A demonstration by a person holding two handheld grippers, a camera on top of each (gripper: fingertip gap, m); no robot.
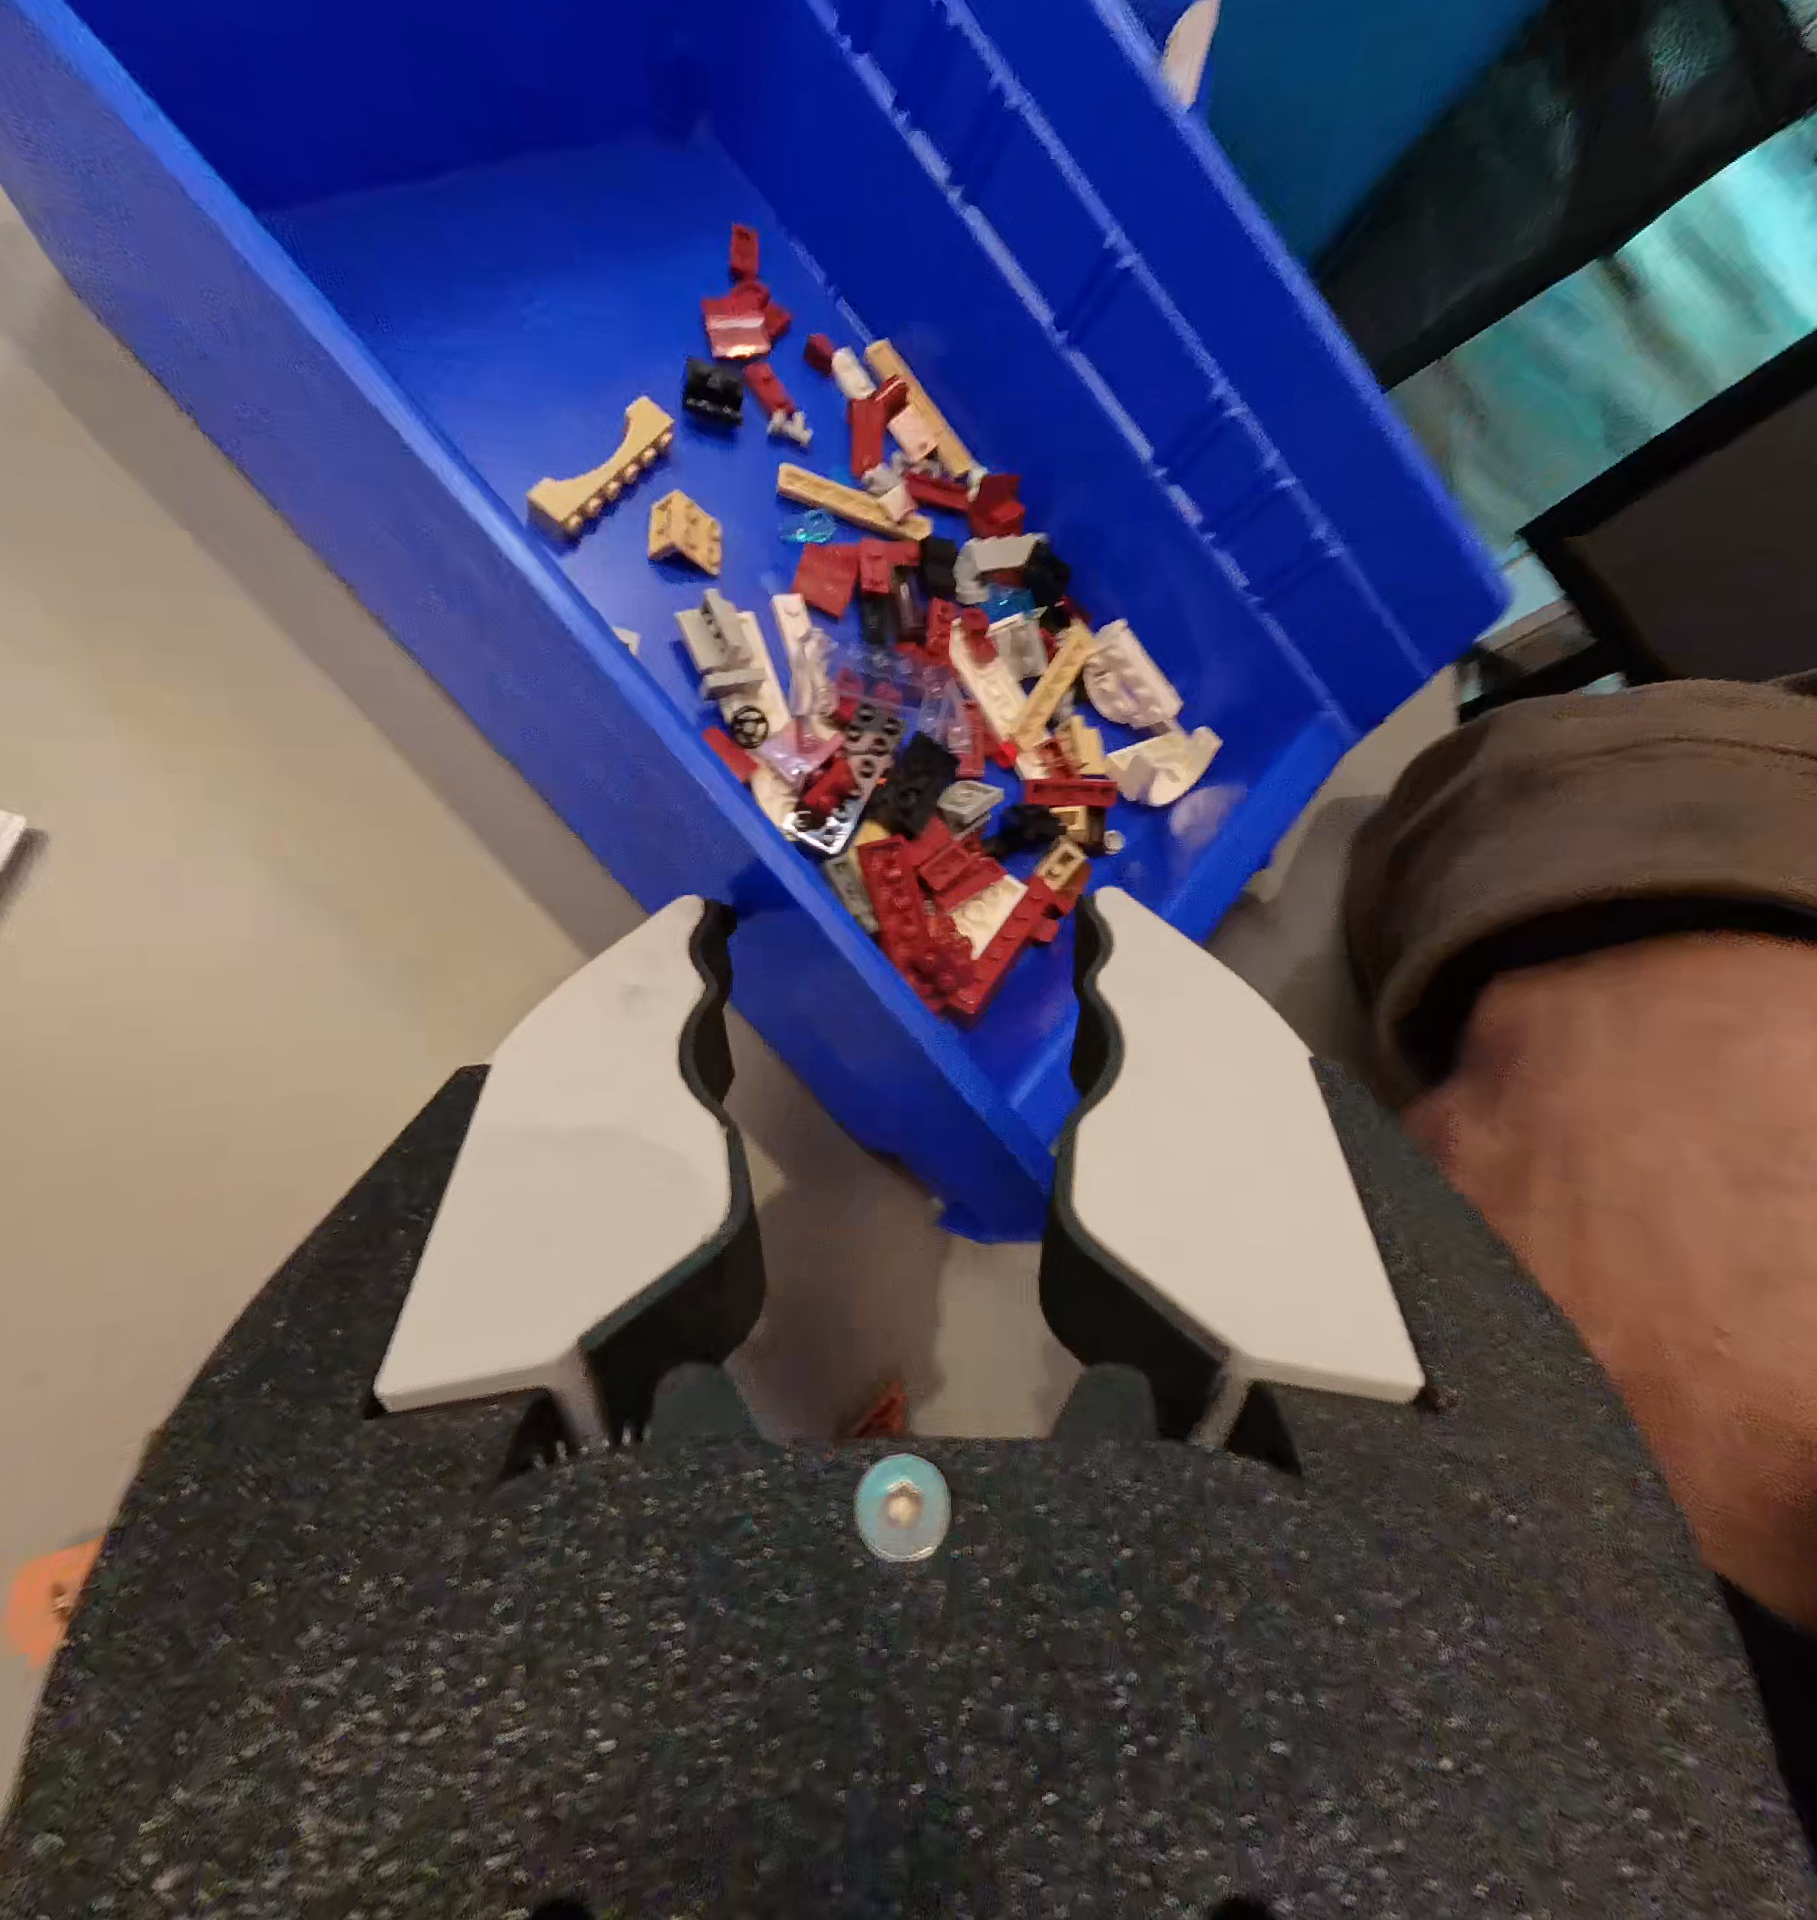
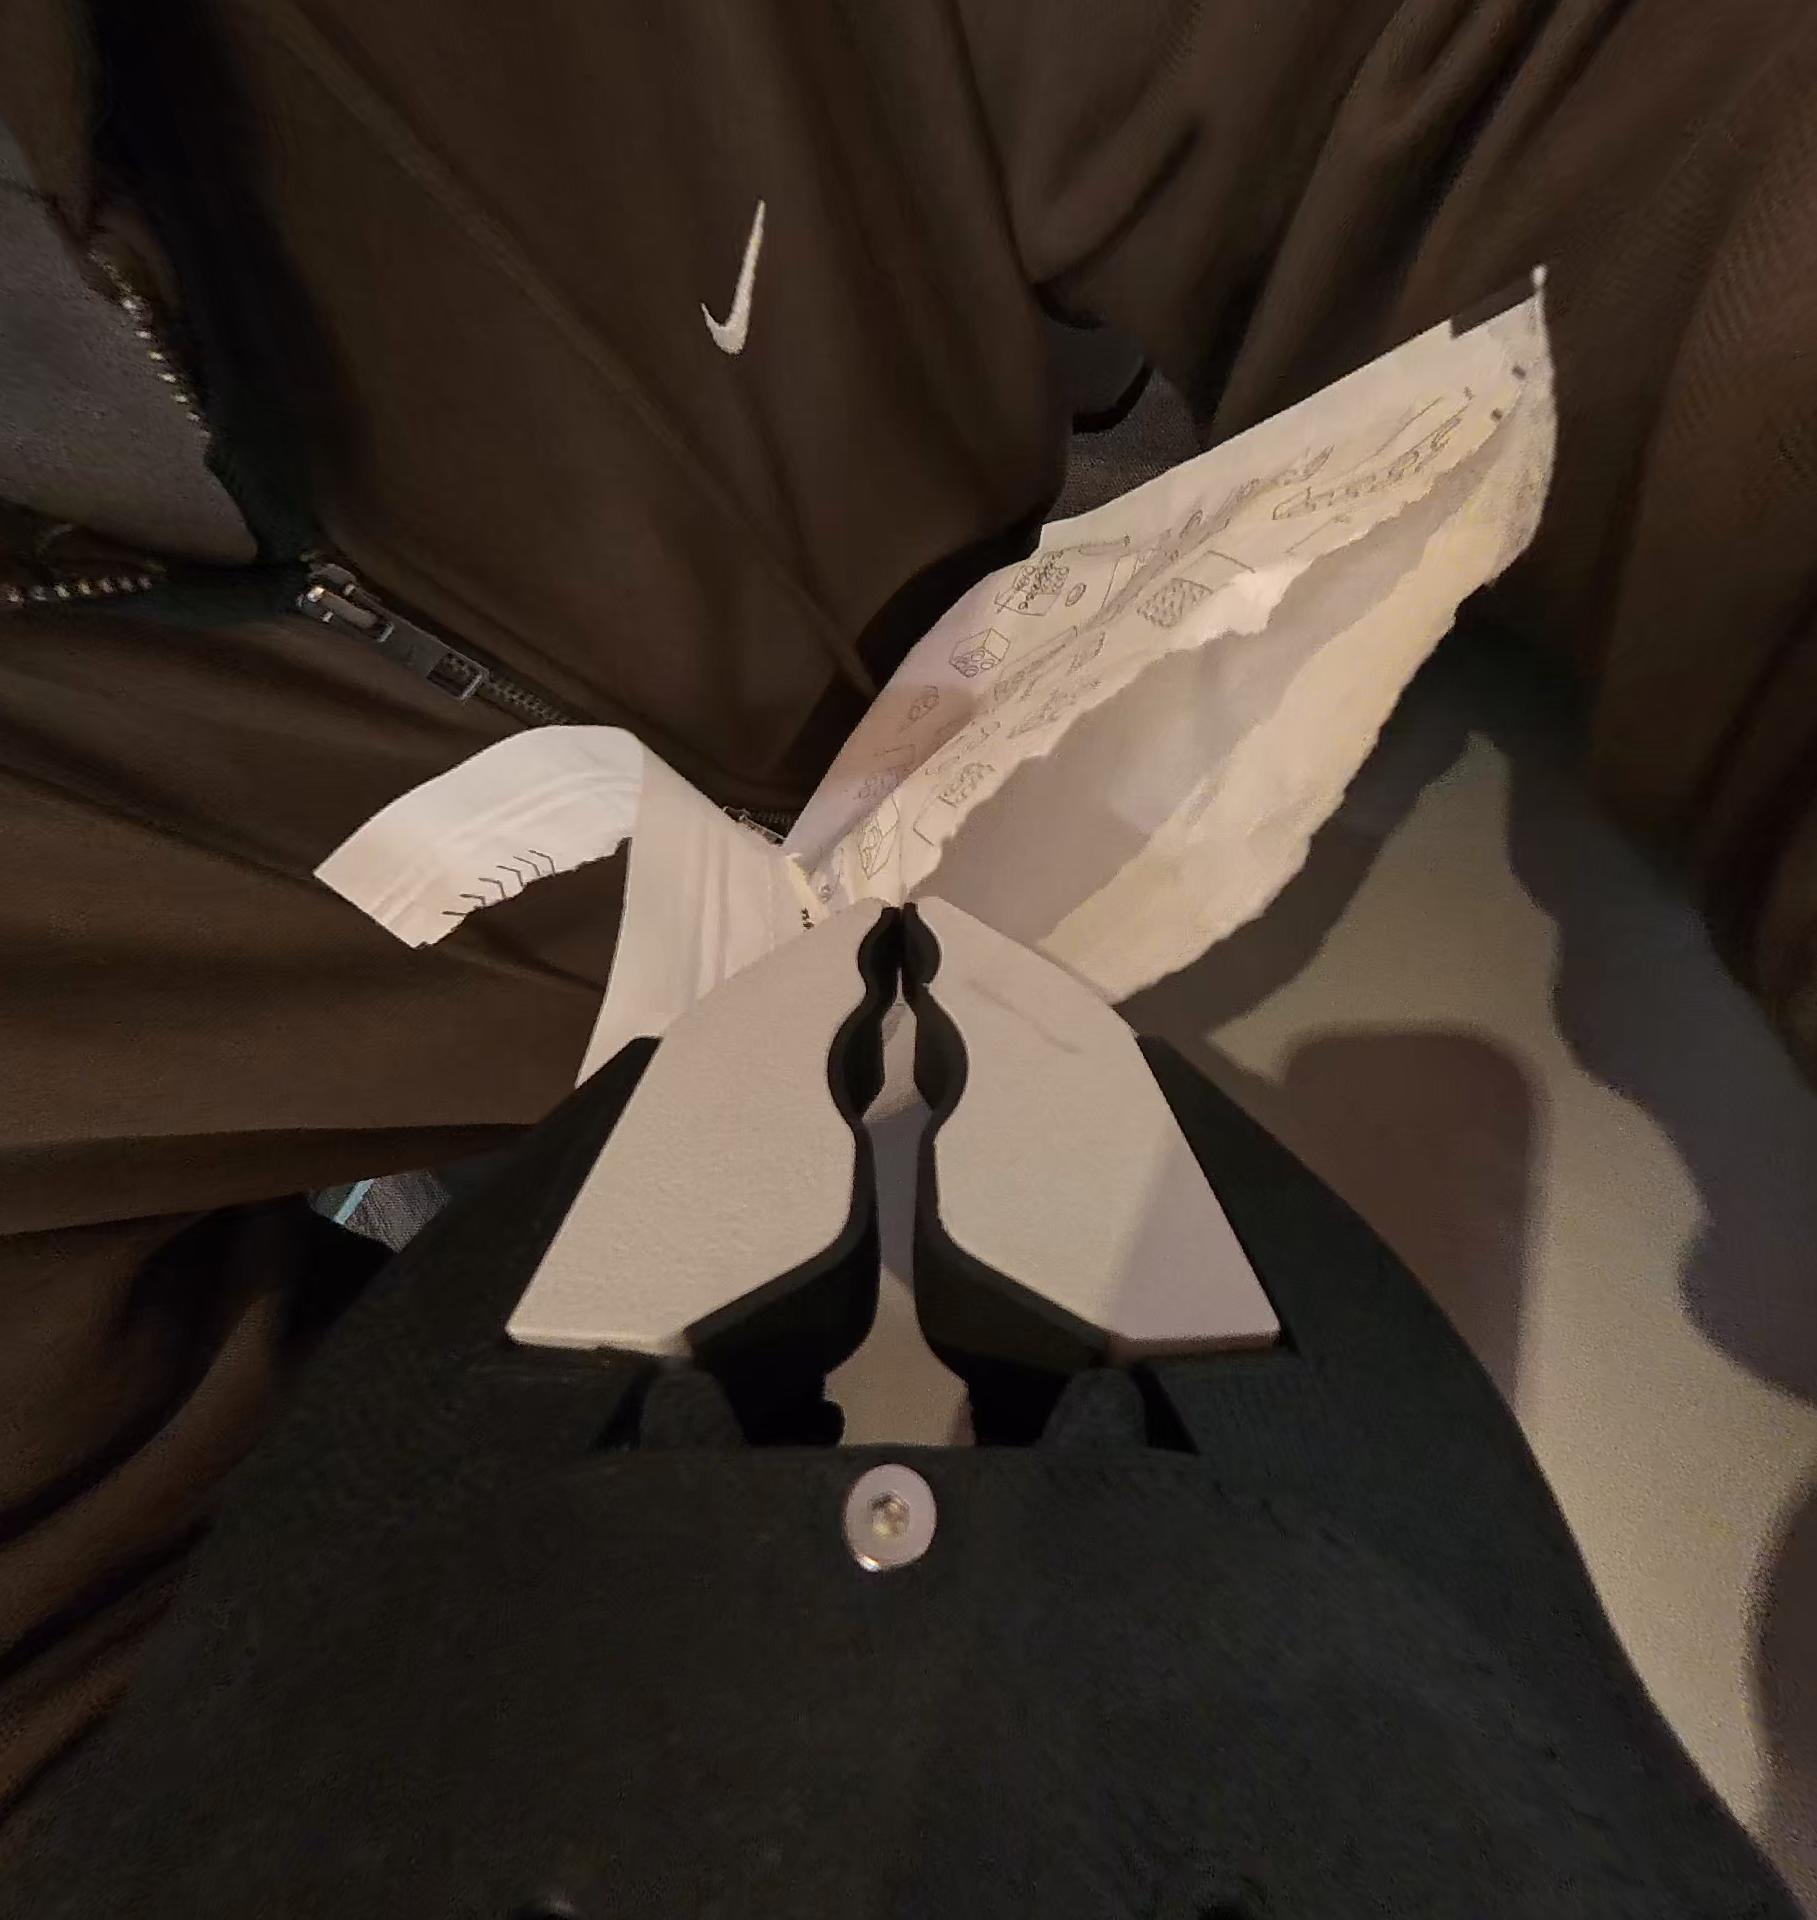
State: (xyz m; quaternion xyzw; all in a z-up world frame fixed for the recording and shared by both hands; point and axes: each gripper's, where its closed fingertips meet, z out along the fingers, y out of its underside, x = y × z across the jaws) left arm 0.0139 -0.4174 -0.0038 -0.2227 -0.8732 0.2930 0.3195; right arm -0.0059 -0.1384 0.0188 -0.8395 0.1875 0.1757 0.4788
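Two grippers: one spread wide, one clamped on paper.
Left gripper (image 1: 899,925): its grey fingers (image 1: 613,1091) stand wide apart and nothing is between the pads; the near corner of a blue bin (image 1: 468,582) lies under the gap, not touched by either pad.
Just ahead of the left gripper: a loose heap of small toy bricks (image 1: 945,748) in dark red, white, tan, black and grey lies on the bin floor, thickest at the corner nearest the fingertips.
Farther ahead in the bin: a tan arch piece (image 1: 597,478) and a small tan plate (image 1: 684,532) sit apart from the heap, to the left of it.
Right of the left gripper: a hand (image 1: 1662,1247) in a brown sleeve (image 1: 1610,821), close alongside.
Below and left: pale tabletop (image 1: 208,935), on which the bin rests.
Right gripper (image 2: 902,914): pinched tight on a torn white paper bag (image 2: 1143,748), which fans out open beyond the tips and looks empty.
Beyond the bag: a brown zipped jacket (image 2: 468,416).
Step in hand, as I judge it: the bag's bricks already seem to lie in the bin.
Next move calls for: a narrow, steady pinch on one small brick, clear of its neighbours.
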